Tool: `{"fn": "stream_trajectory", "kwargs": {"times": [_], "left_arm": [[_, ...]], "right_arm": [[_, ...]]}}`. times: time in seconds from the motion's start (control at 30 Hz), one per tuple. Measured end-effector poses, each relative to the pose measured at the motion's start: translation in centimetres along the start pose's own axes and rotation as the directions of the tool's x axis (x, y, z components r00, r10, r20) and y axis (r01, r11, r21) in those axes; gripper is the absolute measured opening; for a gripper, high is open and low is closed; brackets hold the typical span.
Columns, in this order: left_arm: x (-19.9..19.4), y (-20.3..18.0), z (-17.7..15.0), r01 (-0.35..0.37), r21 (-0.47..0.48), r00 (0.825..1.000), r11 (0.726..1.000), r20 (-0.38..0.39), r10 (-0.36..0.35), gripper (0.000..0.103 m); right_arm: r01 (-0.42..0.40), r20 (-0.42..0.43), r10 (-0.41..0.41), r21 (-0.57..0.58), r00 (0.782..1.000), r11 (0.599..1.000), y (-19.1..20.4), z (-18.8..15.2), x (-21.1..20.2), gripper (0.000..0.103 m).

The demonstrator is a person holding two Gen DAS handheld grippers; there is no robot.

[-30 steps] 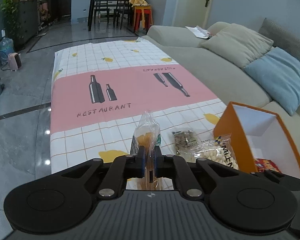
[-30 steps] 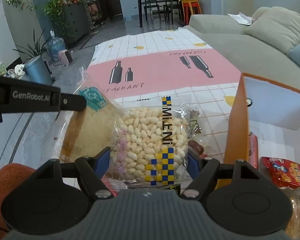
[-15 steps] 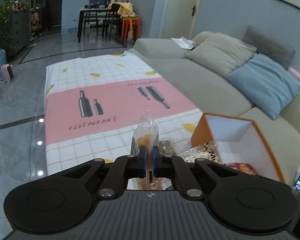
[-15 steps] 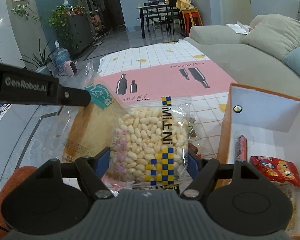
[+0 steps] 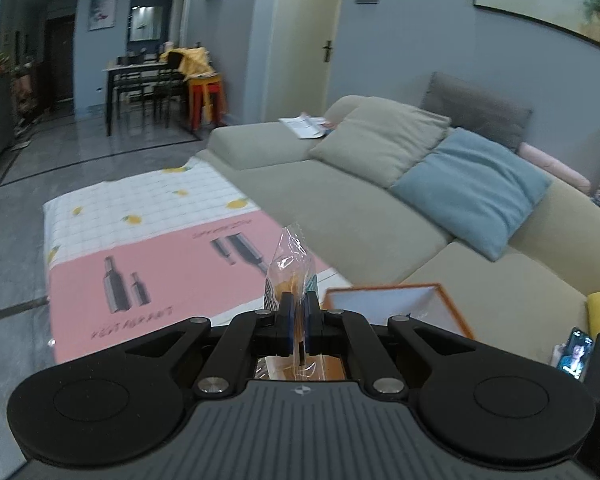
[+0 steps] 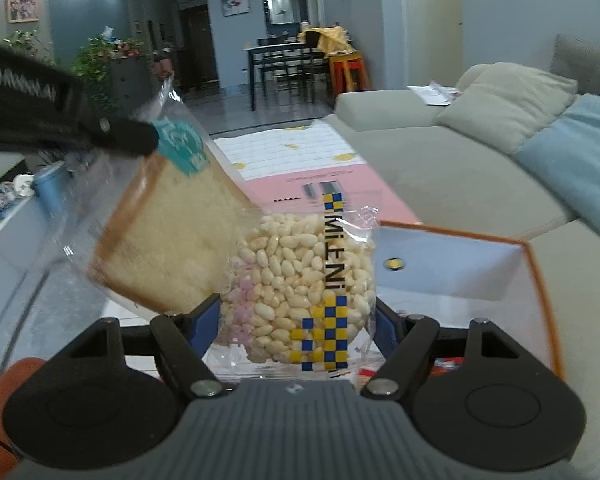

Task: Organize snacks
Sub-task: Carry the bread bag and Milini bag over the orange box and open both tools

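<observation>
My left gripper (image 5: 297, 322) is shut on the clear wrapper of a bread slice bag (image 5: 290, 268), seen edge-on in the left wrist view. The right wrist view shows the same bread bag (image 6: 168, 236) hanging from the left gripper's fingers (image 6: 124, 138) at upper left, above the table. My right gripper (image 6: 298, 322) is shut on a clear bag of white puffed snacks (image 6: 300, 280) with blue and yellow checks, held upright. An orange box (image 6: 536, 264) with a white inside stands just behind and right of it.
The table carries a pink and white cloth (image 5: 160, 240) with bottle prints. A beige sofa (image 5: 380, 184) with a blue cushion (image 5: 472, 184) runs along the right. A red snack packet (image 6: 444, 364) lies in the box. A phone (image 5: 576, 352) sits at the right edge.
Both grippers have risen with their bags and swung toward the orange box. The bread bag now hangs clear of the table, and the other snacks on the cloth have dropped out of view.
</observation>
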State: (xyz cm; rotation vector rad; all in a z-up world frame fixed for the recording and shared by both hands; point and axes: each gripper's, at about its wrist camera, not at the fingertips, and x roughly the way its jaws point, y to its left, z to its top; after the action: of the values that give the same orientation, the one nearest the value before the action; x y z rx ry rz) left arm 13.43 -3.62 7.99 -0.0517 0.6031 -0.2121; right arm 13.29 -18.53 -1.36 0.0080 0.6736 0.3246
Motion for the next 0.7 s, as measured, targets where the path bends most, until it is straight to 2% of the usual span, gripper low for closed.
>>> {"fn": "stream_trajectory", "kwargs": {"times": [0.17, 0.37, 0.6, 0.7], "left_arm": [[1.3, -2.7, 1.0, 0.054, 0.042, 0.998, 0.998, 0.011, -0.054, 0.004], [3.9, -5.4, 1.5, 0.118, 0.048, 0.993, 0.992, -0.02, -0.117, 0.004], [7.2, -7.9, 1.8, 0.175, 0.054, 0.983, 0.983, -0.067, -0.172, 0.004], [9.2, -8.9, 1.7, 0.174, 0.068, 0.982, 0.982, -0.081, -0.169, 0.004]], "right_arm": [[0.079, -0.024, -0.08, -0.015, 0.997, 0.997, -2.8, 0.2, 0.1, 0.074], [0.15, -0.05, -0.152, -0.046, 0.987, 0.988, -5.2, 0.0, 0.8, 0.074], [0.2, -0.109, -0.203, -0.037, 0.973, 0.979, -8.2, -0.6, 2.6, 0.074], [0.218, -0.134, -0.219, -0.026, 0.966, 0.976, -9.2, -0.7, 3.3, 0.074]]}}
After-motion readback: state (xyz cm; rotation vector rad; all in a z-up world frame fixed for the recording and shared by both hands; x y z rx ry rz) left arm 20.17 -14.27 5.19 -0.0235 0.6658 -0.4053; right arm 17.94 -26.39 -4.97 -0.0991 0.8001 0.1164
